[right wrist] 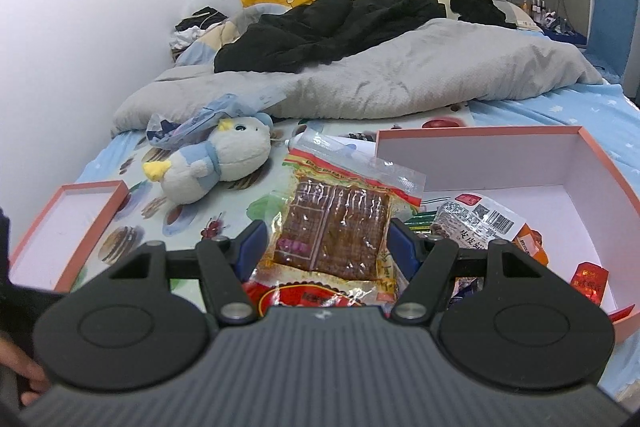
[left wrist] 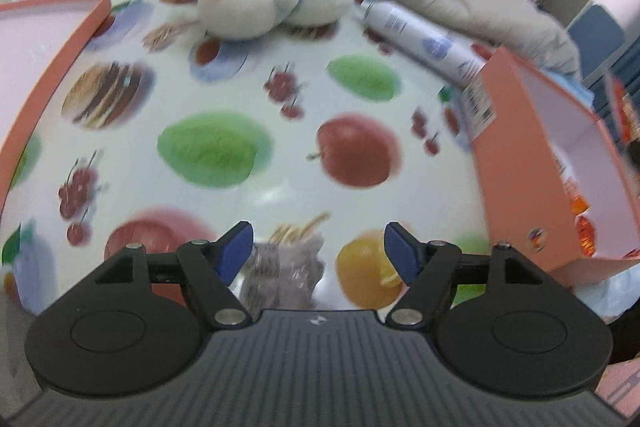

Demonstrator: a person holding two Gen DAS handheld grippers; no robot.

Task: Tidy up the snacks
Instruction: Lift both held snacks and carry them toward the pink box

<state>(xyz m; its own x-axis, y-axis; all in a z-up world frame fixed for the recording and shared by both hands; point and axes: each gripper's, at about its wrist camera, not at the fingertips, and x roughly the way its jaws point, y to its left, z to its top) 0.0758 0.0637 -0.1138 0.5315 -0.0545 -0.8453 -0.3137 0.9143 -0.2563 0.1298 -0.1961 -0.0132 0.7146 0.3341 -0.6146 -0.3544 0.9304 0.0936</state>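
Note:
My right gripper (right wrist: 324, 247) is shut on a clear snack packet of brown spicy strips (right wrist: 336, 227) and holds it above the mat, left of the pink box (right wrist: 600, 163). That box holds several snack packets (right wrist: 480, 219). My left gripper (left wrist: 318, 251) is open over the fruit-print mat (left wrist: 240, 99), with a small grey crinkled packet (left wrist: 284, 271) lying below, between its fingers. The pink box also shows at the right of the left wrist view (left wrist: 516, 163), with orange snacks inside.
A pink box lid (right wrist: 68, 223) lies at the left, also in the left wrist view (left wrist: 52, 67). A plush penguin (right wrist: 216, 163) (left wrist: 272, 3) and a white tube (left wrist: 424, 43) lie at the mat's far side. A grey duvet (right wrist: 380, 79) and black clothes lie behind.

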